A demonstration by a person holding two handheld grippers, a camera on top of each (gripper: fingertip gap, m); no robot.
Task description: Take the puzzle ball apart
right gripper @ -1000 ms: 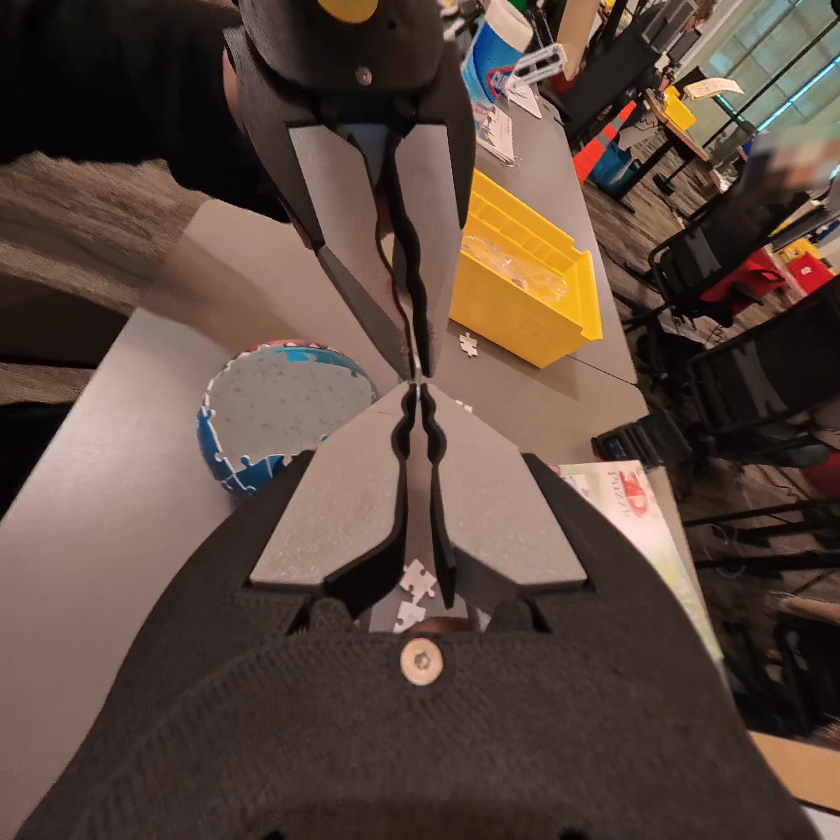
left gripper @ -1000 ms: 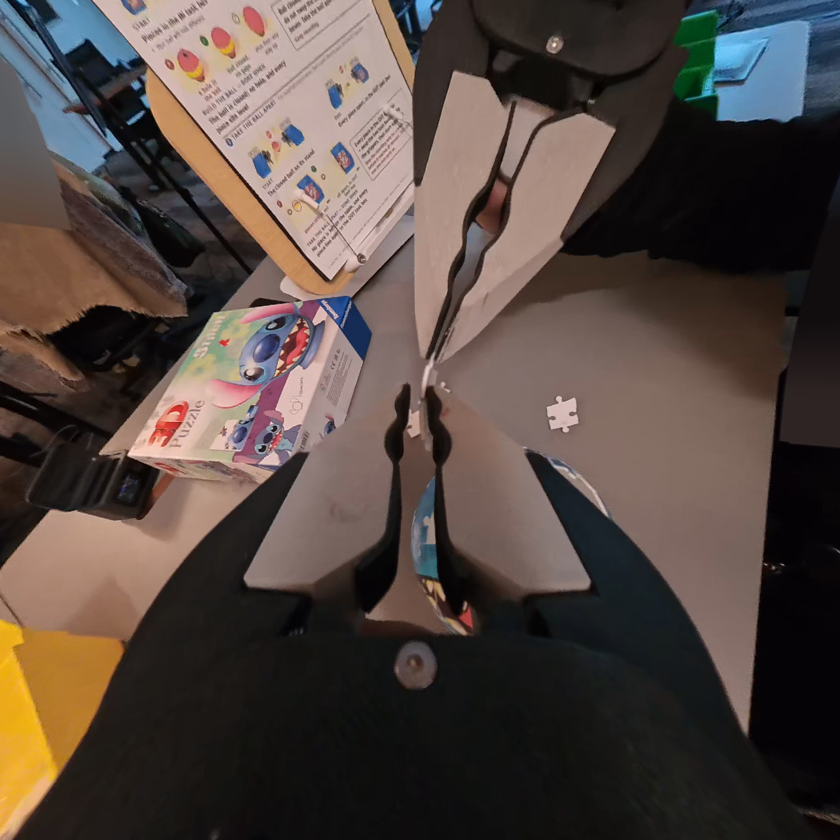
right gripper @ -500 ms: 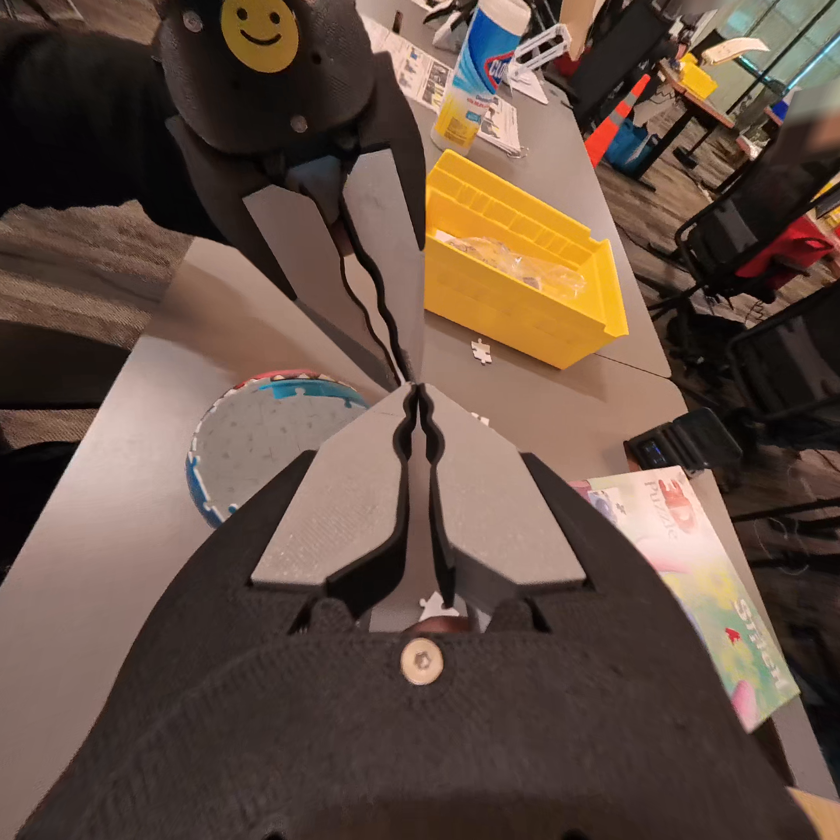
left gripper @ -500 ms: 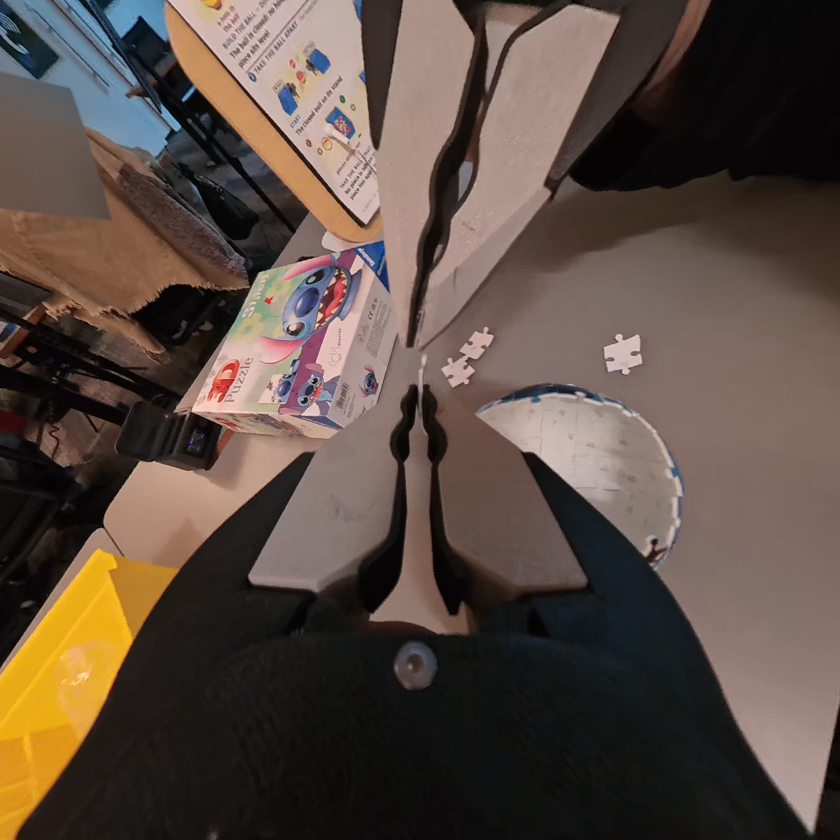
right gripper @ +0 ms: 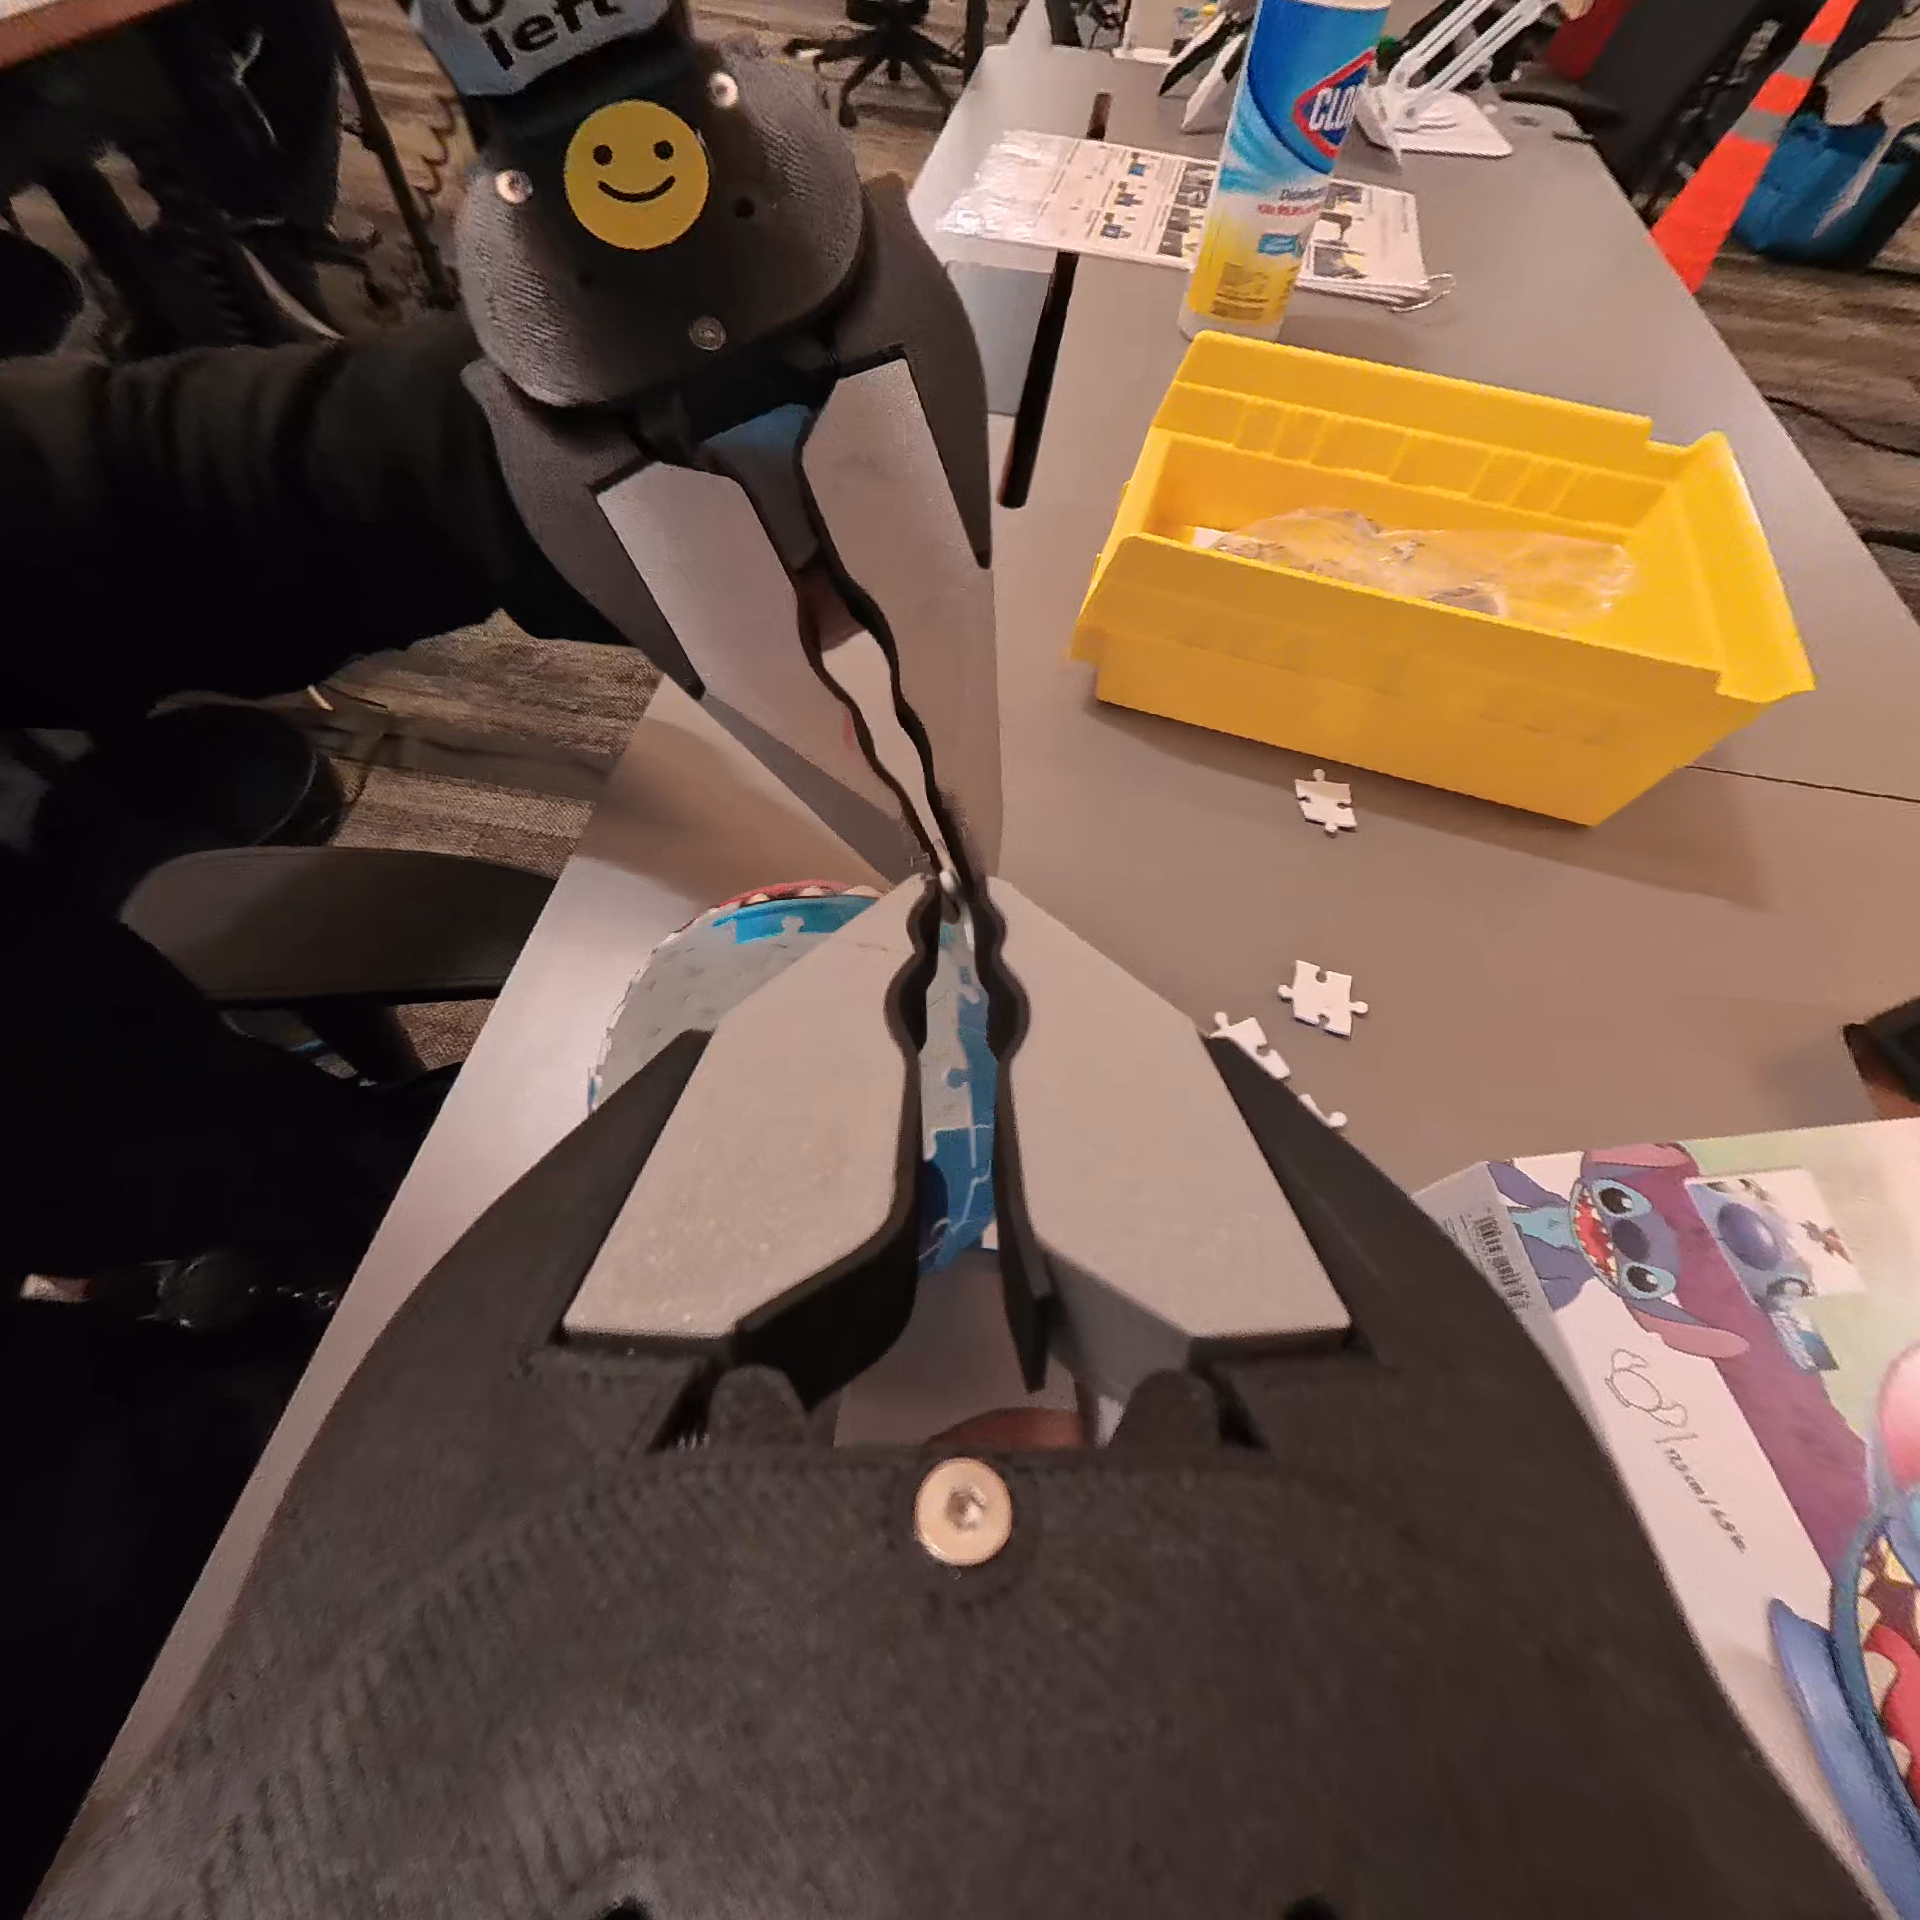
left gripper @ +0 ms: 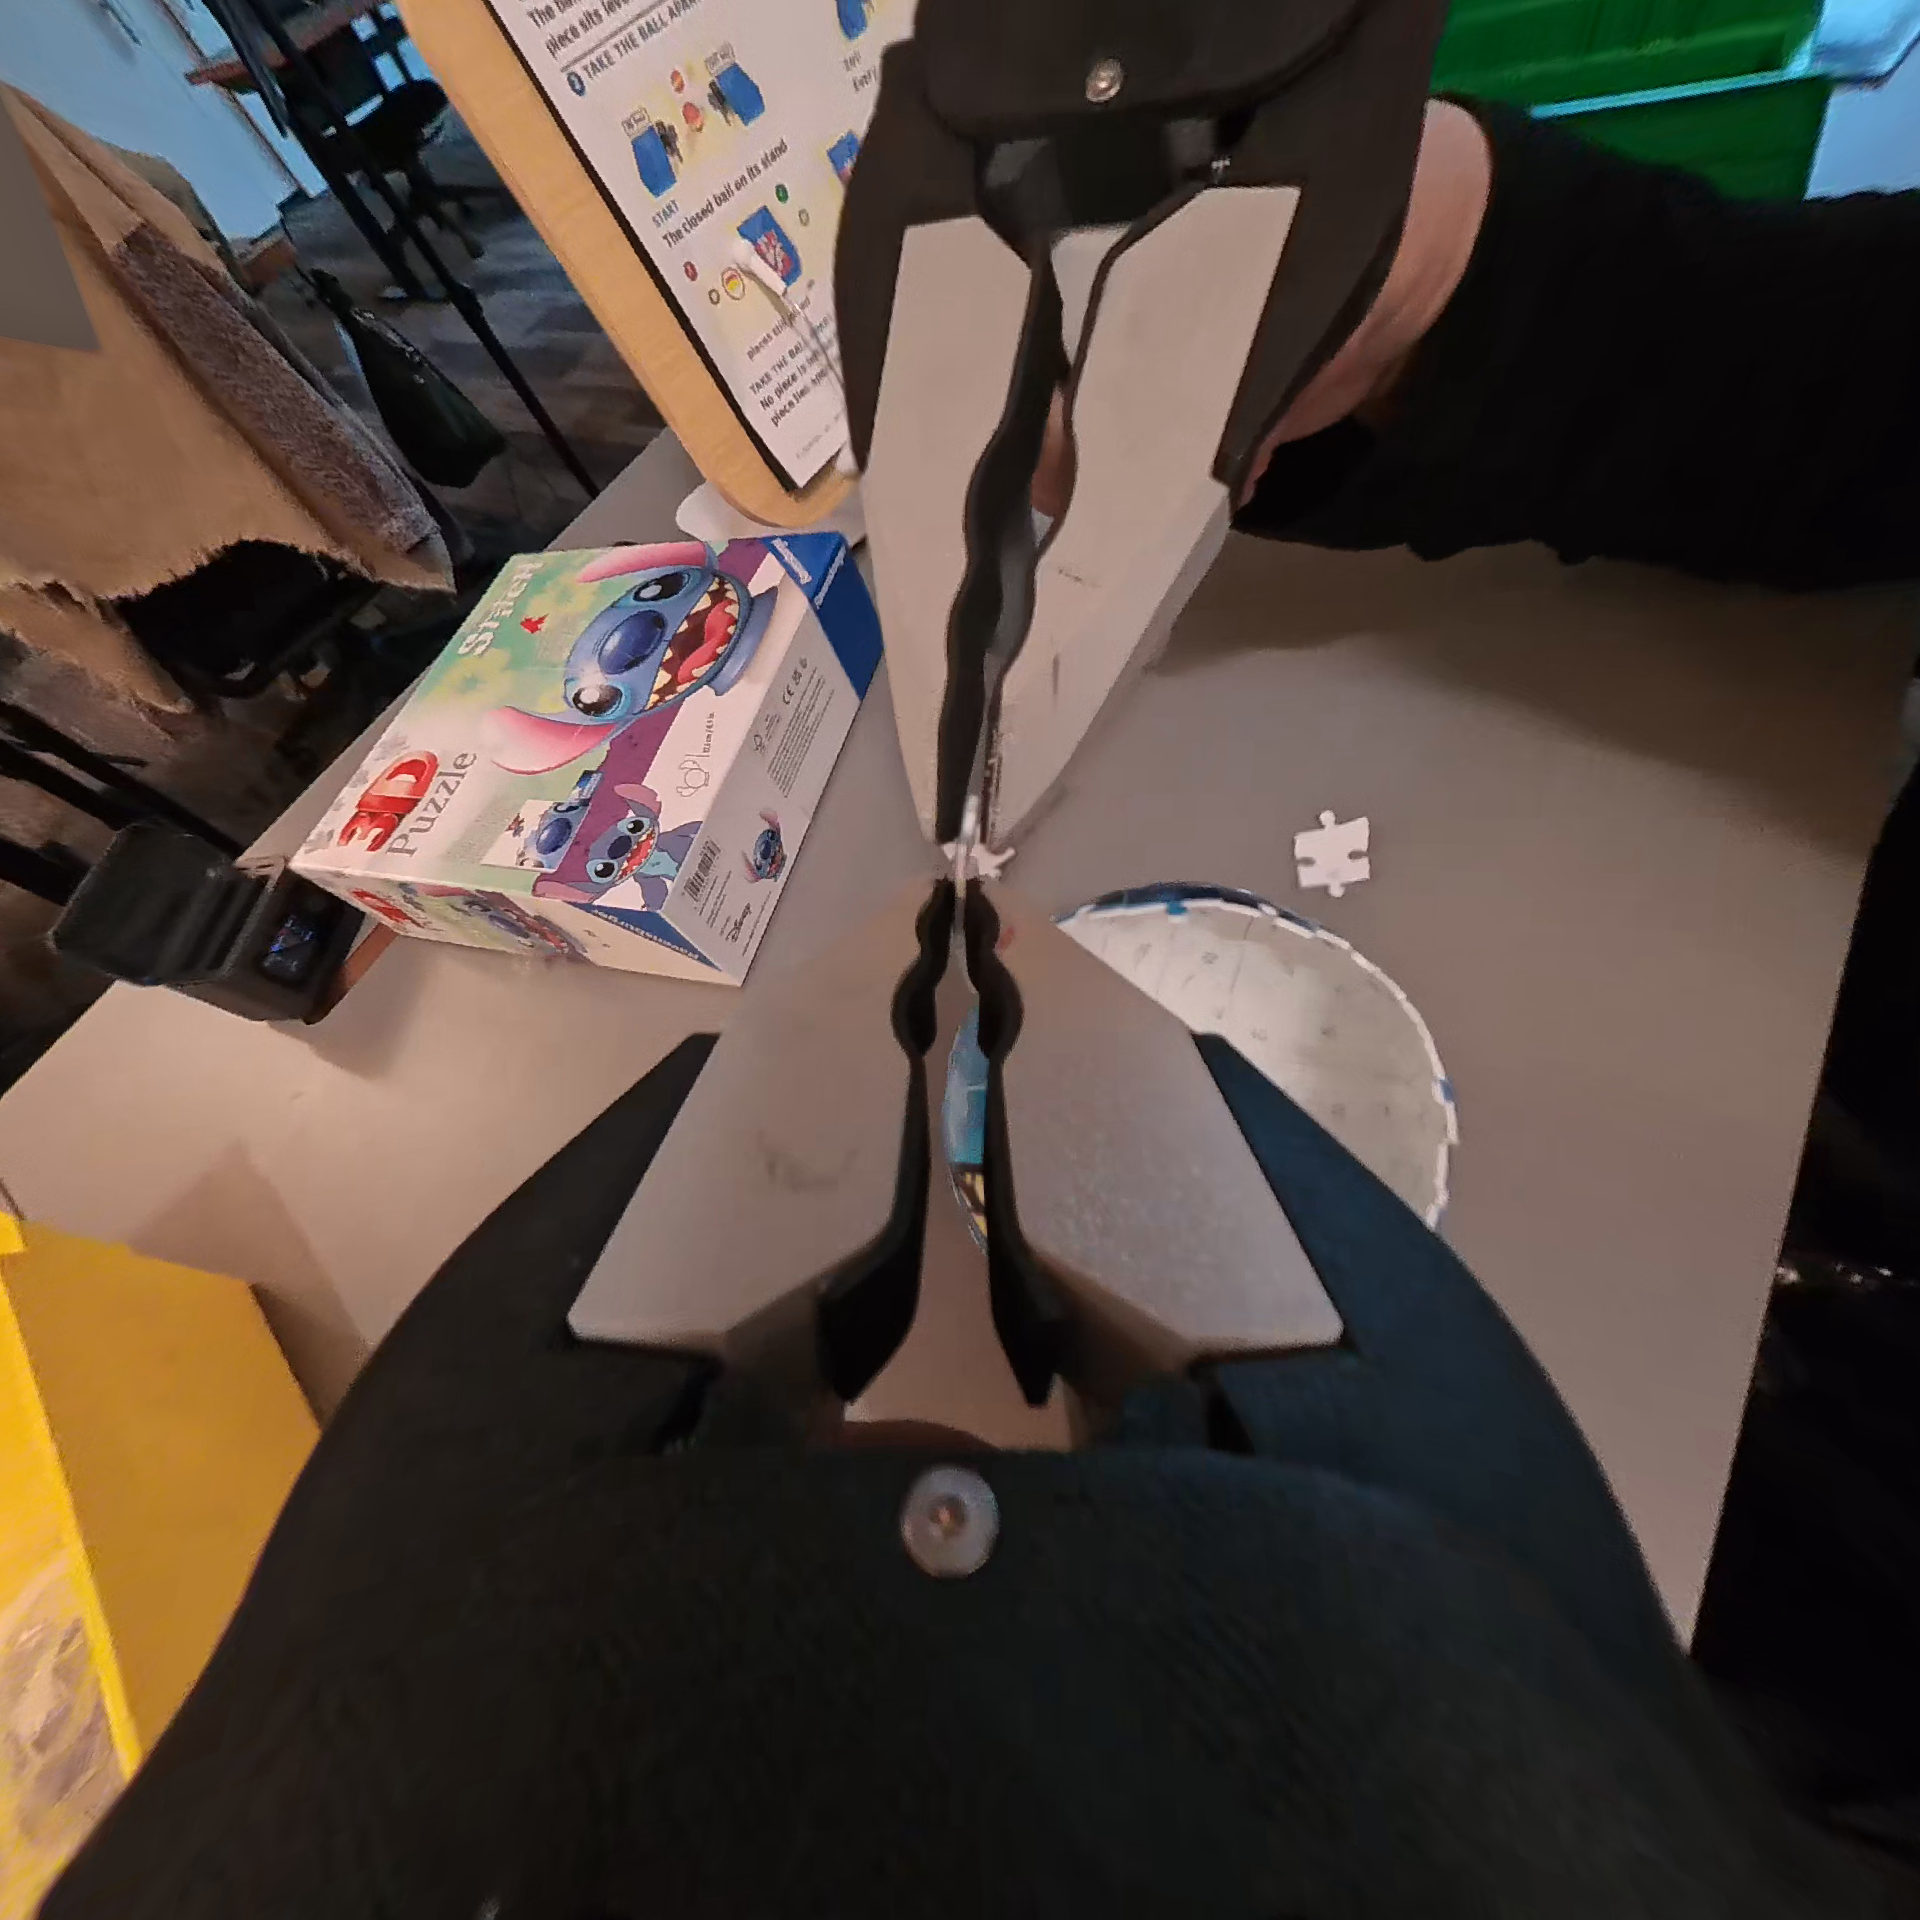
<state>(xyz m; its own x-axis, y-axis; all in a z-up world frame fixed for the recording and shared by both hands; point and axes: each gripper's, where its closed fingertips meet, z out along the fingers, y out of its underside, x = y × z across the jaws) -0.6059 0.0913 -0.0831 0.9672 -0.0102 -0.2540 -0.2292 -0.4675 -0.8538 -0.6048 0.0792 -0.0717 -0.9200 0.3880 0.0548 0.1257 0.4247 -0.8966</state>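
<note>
The puzzle ball is an open half shell [left gripper: 1278,1039], white inside and blue outside, resting rim up on the grey table [left gripper: 1507,727]. It also shows in the right wrist view [right gripper: 707,966], partly behind my fingers. My left gripper [left gripper: 958,896] and right gripper [right gripper: 951,896] are both shut and meet tip to tip just above the shell's rim. A small white puzzle piece [left gripper: 968,854] is pinched where the tips meet. The right gripper [left gripper: 966,826] comes in from the far side in the left wrist view. The left gripper [right gripper: 943,860] does so in the right wrist view.
Loose white pieces lie on the table [left gripper: 1333,852] [right gripper: 1325,802] [right gripper: 1322,997]. The puzzle box [left gripper: 582,769] [right gripper: 1714,1299] lies to one side. A yellow bin [right gripper: 1434,644], a cleaner bottle [right gripper: 1288,156], an instruction board [left gripper: 707,208] and a black device [left gripper: 197,925] stand around. Both grippers' tips are close together, under 4 cm apart. The open half shell [left gripper: 1278,1039] lies around 9 cm away from my left fingertips.
Both grippers stay shut and tip to tip. They have shifted together, so the shell now lies partly under the fingers, and the left gripper has tilted more upright.
</note>
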